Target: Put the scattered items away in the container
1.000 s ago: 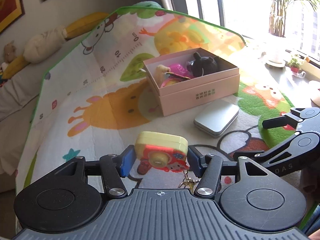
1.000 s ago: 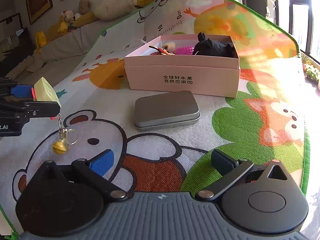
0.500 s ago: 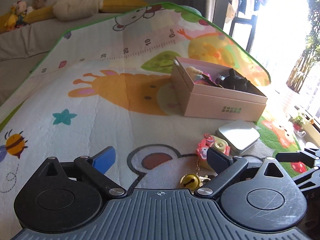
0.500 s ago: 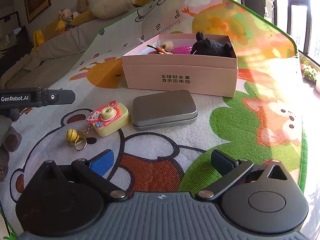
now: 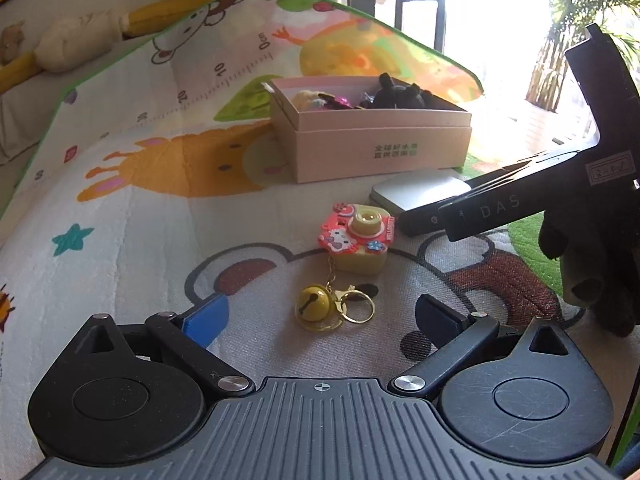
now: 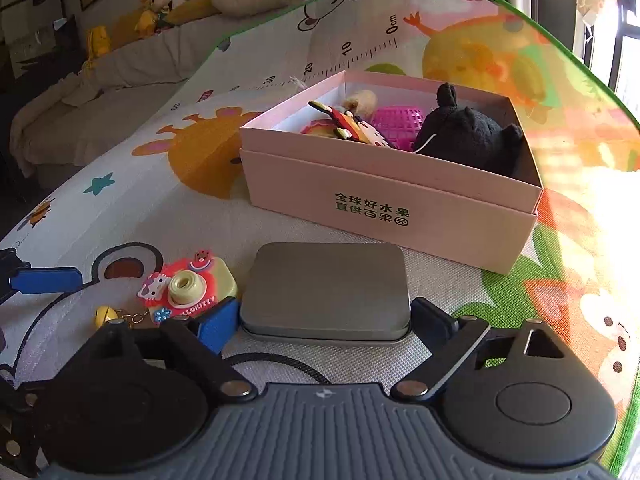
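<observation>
A pink cardboard box [image 6: 400,208] stands on the play mat and also shows in the left wrist view [image 5: 380,152]; it holds a black plush toy [image 6: 472,136] and other small toys. A grey metal tin [image 6: 326,290] lies in front of it, also seen in the left wrist view [image 5: 420,194]. My right gripper [image 6: 326,320] is open, its fingers on either side of the tin's near end. A toy camera keychain [image 5: 356,242] with a yellow bell [image 5: 314,302] lies on the mat, also seen in the right wrist view [image 6: 188,286]. My left gripper [image 5: 320,316] is open and empty, just behind the bell.
The colourful play mat [image 5: 140,200] covers the surface. A sofa with plush toys [image 6: 120,52] lies behind at the left. A bright window with plants [image 5: 560,20] is at the right. The right gripper's body [image 5: 560,196] reaches in over the tin.
My left gripper let go of the camera keychain, which now lies on the mat, and drew back open. My right gripper moved forward and down until its fingers flank the tin.
</observation>
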### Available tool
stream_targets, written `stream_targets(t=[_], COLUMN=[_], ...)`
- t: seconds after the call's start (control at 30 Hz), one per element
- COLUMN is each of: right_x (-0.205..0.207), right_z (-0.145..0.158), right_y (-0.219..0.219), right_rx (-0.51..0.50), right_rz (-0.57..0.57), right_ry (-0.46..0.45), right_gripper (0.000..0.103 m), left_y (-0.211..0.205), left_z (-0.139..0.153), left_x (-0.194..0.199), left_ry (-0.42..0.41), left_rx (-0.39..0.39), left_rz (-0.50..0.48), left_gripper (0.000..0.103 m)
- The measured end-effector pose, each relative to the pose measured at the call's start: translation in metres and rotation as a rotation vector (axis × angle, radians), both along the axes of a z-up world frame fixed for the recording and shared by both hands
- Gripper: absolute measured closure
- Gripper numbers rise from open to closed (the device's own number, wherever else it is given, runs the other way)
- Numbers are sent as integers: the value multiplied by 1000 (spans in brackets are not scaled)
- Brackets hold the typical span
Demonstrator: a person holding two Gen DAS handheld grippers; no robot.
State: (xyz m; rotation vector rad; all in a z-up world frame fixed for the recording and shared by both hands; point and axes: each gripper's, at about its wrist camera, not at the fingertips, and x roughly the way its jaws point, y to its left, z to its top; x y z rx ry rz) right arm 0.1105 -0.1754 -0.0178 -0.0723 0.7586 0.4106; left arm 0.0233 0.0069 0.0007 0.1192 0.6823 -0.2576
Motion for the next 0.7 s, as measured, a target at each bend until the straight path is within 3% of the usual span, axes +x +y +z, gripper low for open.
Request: stream_targets(t=[0.2, 0.37, 0.4, 0.47, 0.6, 0.7], right_x=[-43, -78, -80, -80, -74, -74], right_z=[0, -1, 0, 0, -2, -3], right_y=[-24, -35, -34, -31, -30, -30], right_rx=[-10, -7, -11, -21, -17, -13], right_rz=[-42, -53, -49, -50, -47, -45], right_ry=[-8, -36, -44, -50, -26, -26], right_gripper=[11, 11, 10, 6, 1, 0], left_y=[13, 37, 41, 42, 21, 2], left_z=[0, 5, 11, 24, 38, 23], left_x=[18, 52, 55, 48, 24, 26], left_ry=[-35, -63, -67, -65, 38, 142], left_rx=[182, 297, 280, 174, -220, -346], left_rz=[104, 337, 376, 372, 84, -31], left_gripper=[0, 0, 0, 0, 0, 1])
